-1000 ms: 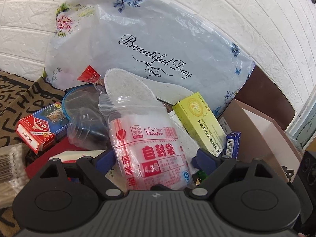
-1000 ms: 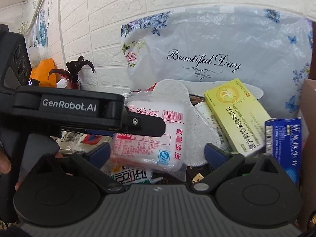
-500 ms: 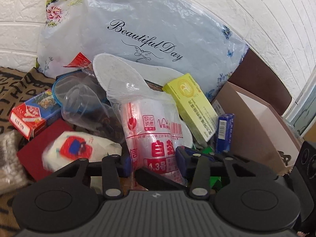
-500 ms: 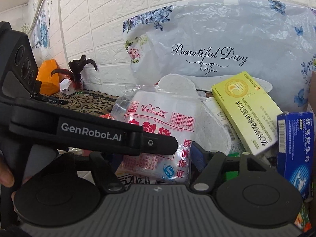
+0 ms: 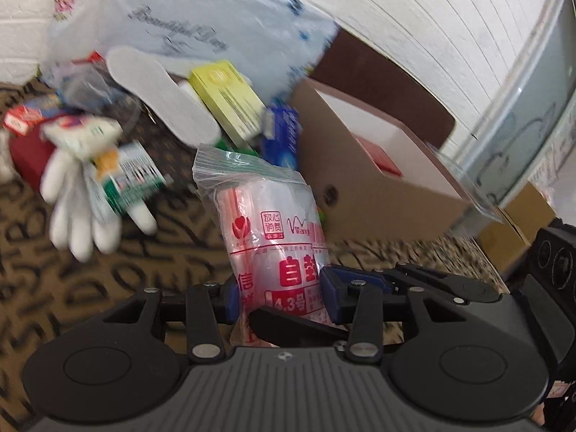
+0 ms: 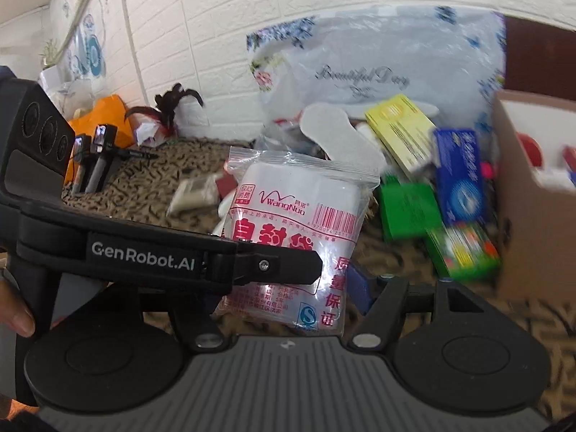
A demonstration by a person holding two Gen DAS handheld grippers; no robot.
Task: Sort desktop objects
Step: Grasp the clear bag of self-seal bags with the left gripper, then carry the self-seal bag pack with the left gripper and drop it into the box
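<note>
A packet of zip bags (image 5: 275,237) is clamped between the blue pads of the left gripper (image 5: 279,297) at lower centre of the left wrist view, its foot hidden behind the gripper body. Everything behind is smeared by motion blur. At the left, a white glove (image 5: 81,216) and a blurred carton (image 5: 135,176) lie on the patterned cloth (image 5: 54,288), whose bare stretch fills the lower left. At upper centre an insole (image 5: 158,97), a yellow box (image 5: 226,99) and a blue box (image 5: 282,136) crowd together beneath a floral plastic bag (image 5: 180,28) with unreadable lettering. At the right an open cardboard box (image 5: 378,180) stands just beside the packet, its far wall cut by a grey edge.

In the right wrist view the left gripper's arm crosses the lower left, covering the packet's (image 6: 298,244) lower part. The right gripper (image 6: 288,288) is seen with its right pad alongside the packet and its left pad hidden; whether it grips cannot be told. Green boxes (image 6: 406,210) lie at right of centre, short of the box wall.
</note>
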